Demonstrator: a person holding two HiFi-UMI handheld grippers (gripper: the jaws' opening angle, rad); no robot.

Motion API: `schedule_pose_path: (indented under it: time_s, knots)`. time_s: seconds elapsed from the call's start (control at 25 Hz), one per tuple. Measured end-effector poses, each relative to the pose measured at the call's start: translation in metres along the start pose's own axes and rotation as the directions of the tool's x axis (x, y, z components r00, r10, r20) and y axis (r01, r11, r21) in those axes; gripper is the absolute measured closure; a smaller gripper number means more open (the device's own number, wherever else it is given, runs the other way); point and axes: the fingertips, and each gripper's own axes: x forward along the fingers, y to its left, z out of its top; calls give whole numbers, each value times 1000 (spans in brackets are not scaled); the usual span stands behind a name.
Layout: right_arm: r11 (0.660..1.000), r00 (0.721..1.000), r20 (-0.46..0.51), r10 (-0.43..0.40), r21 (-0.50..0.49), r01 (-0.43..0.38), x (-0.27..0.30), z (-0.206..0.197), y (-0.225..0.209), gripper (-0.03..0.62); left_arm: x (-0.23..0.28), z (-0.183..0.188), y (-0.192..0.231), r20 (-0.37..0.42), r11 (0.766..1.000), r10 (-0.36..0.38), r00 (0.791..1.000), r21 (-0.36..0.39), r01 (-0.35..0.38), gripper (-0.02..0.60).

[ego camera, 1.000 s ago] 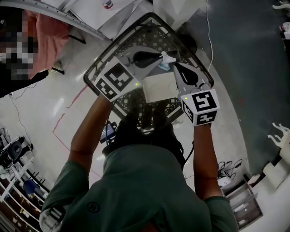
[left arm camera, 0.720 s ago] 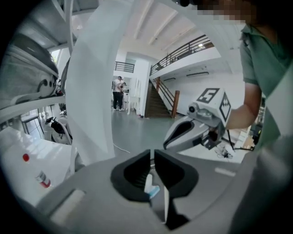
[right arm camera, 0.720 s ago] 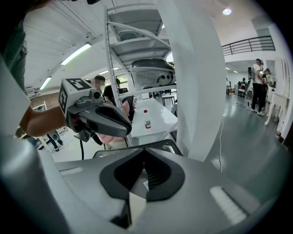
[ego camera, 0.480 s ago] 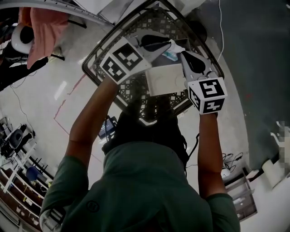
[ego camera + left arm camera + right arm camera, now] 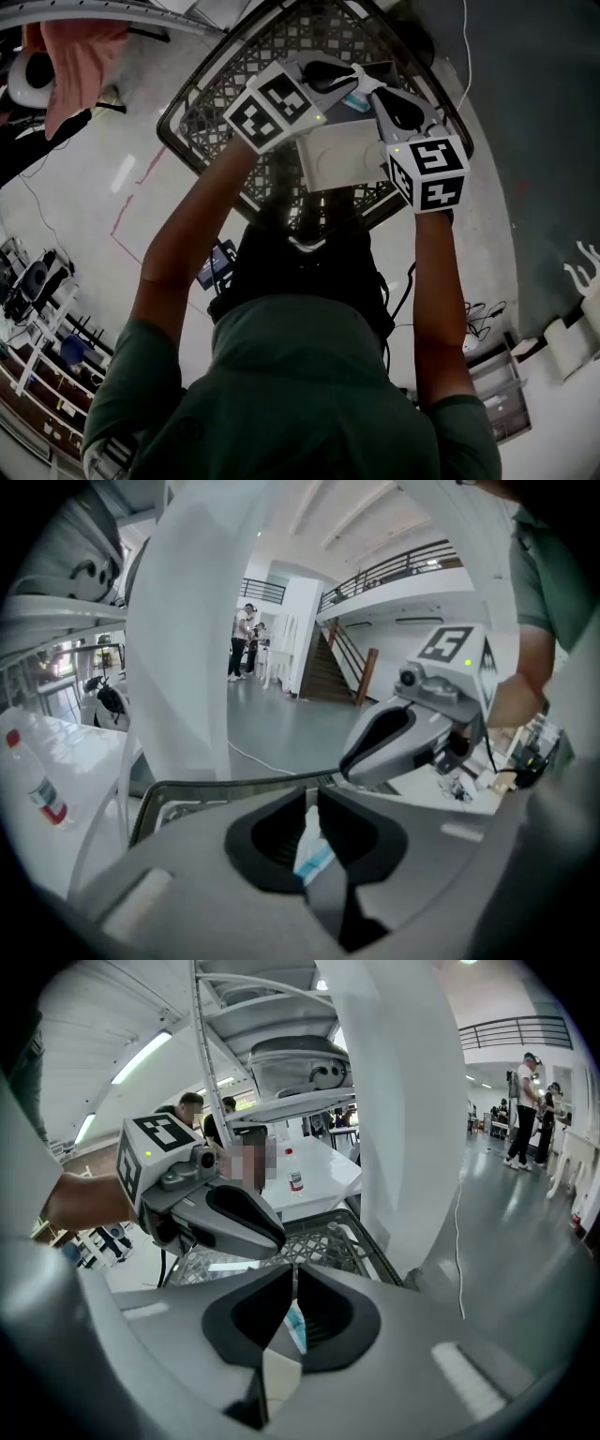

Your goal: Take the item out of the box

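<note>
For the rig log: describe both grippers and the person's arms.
The left gripper and right gripper: grey shells, black-lined jaws, each carrying a white cube with black square markers. Short green sleeves. Both jaws just opened further, a white-blue packet between them.

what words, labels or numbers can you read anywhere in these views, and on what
No words or numbers are readable.
Left marker cube and right marker cube: black-and-white square patterns only, no letters.
Packet: blue stripe, print too blurred.
Bottle label: too small.
White box: no print shows.
Shirt logo: too blurred.
</note>
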Motion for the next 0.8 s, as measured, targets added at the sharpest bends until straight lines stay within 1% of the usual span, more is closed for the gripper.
schedule_pose_path:
  time_s: [0.28, 0.4, 0.56, 0.8]
  knots:
    - [1000, 997, -71, 8, -16, -9, 34, -24, -4, 548, 15, -44, 9, -49, 997, -9, 999, -70, 6, 518]
    - [999, 994, -113, 7, -36, -11, 48, -36, -5, 531, 24, -60, 8, -76, 996, -23, 997, -90, 16, 491]
    - [998, 985, -172, 0, -67, -12, 65, -55, -10, 505, 41, -83, 9, -117, 995, -23, 993, -101, 12, 460]
    - [993, 968, -251, -4, -115, -26, 86, -79, -16, 459, 61, -106, 11, -164, 996, -17, 986, -90, 2, 456]
